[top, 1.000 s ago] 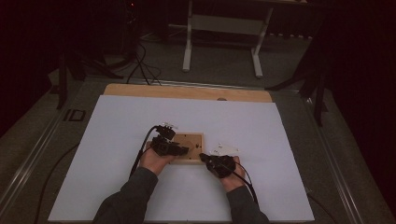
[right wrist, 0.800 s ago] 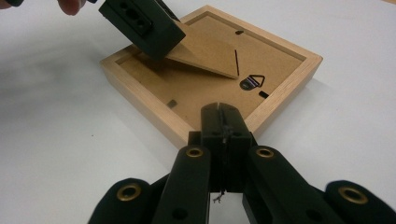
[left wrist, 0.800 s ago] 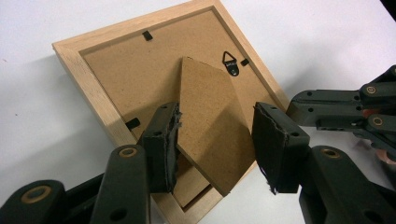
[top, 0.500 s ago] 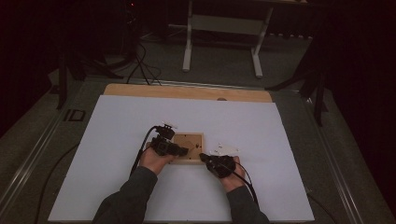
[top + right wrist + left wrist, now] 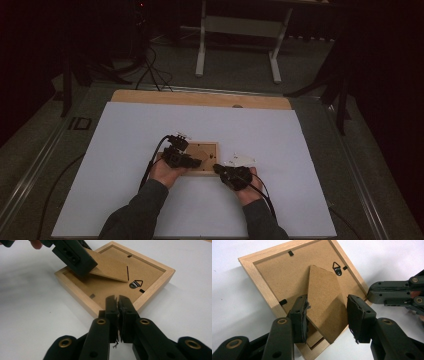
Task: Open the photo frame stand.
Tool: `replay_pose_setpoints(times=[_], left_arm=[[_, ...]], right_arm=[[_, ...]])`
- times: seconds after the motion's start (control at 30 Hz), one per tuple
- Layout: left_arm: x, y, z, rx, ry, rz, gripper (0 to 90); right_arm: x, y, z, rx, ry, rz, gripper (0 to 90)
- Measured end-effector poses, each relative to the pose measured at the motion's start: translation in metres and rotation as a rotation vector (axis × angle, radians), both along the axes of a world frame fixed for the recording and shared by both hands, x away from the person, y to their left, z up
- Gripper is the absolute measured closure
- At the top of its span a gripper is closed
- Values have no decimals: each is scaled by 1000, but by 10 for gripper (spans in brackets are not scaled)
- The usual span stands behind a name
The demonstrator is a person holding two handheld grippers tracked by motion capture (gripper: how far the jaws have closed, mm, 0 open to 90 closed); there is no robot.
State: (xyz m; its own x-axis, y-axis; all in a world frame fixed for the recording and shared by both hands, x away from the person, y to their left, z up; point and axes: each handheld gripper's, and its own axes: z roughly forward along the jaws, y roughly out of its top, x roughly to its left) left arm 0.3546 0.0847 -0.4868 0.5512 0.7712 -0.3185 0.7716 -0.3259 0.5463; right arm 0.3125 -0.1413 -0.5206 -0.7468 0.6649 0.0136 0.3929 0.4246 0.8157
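Left gripper [image 5: 327, 317] jaws apart, straddling raised stand flap [image 5: 324, 305] of frame [image 5: 269, 287]; left pad touches flap edge, right pad clear; jaws have just been closing. Right gripper [image 5: 117, 307] jaws nearly together, nothing between, have just eased apart, tips at frame's near wooden edge. Frame lies back-up on white sheet [image 5: 125, 135], mid-table, hanger [image 5: 136, 284] near right gripper

sleeves [image 5: 135, 215]: dark grey | fingers [image 5: 298, 316]: black, brass rivets
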Motion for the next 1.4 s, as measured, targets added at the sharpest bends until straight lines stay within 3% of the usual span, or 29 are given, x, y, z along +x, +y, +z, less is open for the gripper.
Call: replay_pose_setpoints(times=[0.13,0.37,1.0,1.4], left_arm=[[-2,-2,1,12,-21,-1,540],[-12,-4,5,25,-77,6,541],[-40,-3,4,78,-225,13,540],[-55,-1,0,106,-291,12,540]], right_arm=[[1,-1,1,-1,0,-11,839],[1,-6,9,43,4,-24,777],[3,-14,22,73,-14,-43,765],[3,-13,25,72,-16,-41,757]])
